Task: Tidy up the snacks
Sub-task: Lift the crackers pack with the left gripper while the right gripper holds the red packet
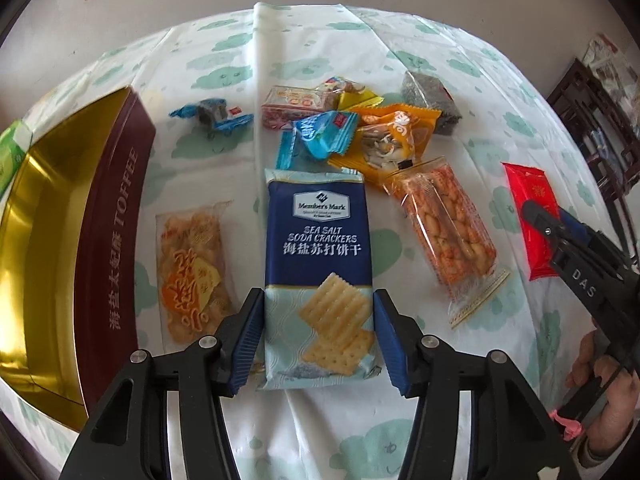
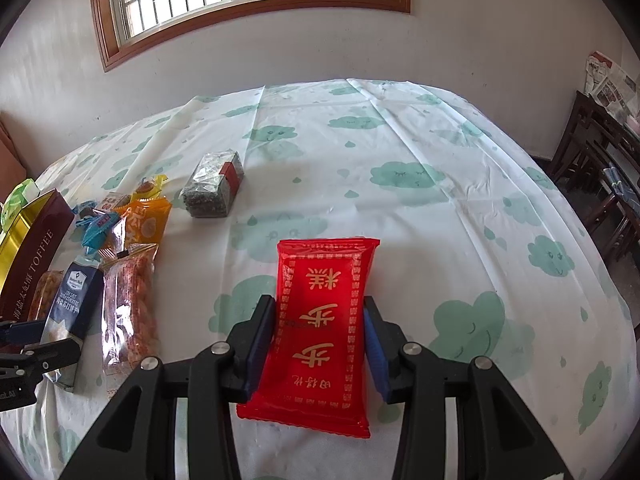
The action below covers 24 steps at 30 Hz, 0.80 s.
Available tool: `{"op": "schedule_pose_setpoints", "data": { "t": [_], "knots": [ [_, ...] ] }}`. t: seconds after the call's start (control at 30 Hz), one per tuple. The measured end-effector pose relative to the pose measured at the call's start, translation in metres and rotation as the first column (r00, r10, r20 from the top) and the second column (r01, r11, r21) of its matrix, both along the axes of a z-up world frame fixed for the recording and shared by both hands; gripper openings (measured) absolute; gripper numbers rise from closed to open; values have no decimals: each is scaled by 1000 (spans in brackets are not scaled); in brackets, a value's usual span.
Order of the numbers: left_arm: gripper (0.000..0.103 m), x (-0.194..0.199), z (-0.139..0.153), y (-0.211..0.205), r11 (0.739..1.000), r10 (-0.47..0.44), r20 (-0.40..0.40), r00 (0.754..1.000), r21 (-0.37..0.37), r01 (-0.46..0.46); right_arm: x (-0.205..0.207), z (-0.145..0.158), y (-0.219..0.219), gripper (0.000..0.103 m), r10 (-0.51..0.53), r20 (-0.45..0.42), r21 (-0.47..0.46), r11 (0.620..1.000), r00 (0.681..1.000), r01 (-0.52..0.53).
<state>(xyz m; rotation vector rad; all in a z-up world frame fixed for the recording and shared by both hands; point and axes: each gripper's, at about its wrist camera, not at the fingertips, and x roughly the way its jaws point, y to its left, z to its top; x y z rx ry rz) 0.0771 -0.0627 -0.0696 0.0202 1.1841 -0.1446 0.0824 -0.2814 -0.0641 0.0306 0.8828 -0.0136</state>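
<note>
A navy and pale blue sea salt soda cracker pack [image 1: 318, 248] lies flat on the cloud-print tablecloth. My left gripper [image 1: 318, 312] straddles its near end; both blue pads sit right at the pack's edges without squeezing it, so I read it as open. To the left stands an open maroon toffee tin [image 1: 116, 216] with a gold inside. My right gripper [image 2: 319, 320] is shut on a red packet [image 2: 320, 320] with gold characters, pinched at its waist. The left wrist view shows that gripper [image 1: 548, 220] and the red packet [image 1: 532, 208] at the right.
Loose snacks lie beyond the crackers: a clear orange-print packet [image 1: 192, 264], a peanut stick pack [image 1: 448, 224], an orange packet [image 1: 396, 136], blue candy wrappers [image 1: 320, 136], a pink packet [image 1: 292, 104], a dark block [image 2: 214, 188]. A green box [image 1: 10, 152] sits behind the tin. Dark wooden chairs [image 2: 600, 184] stand to the right.
</note>
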Motion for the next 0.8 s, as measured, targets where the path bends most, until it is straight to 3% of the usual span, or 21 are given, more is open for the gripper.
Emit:
{"op": "schedule_pose_setpoints", "data": {
  "t": [0.37, 0.8],
  "knots": [
    [45, 3, 1, -7, 998, -25, 19, 1000, 52, 24, 1, 0, 0, 43, 1, -4, -1, 1000, 1000, -1],
    [45, -16, 46, 8, 997, -74, 85, 994, -7, 75, 8, 0, 3, 45, -1, -67, -23, 1000, 998, -1]
  ]
}}
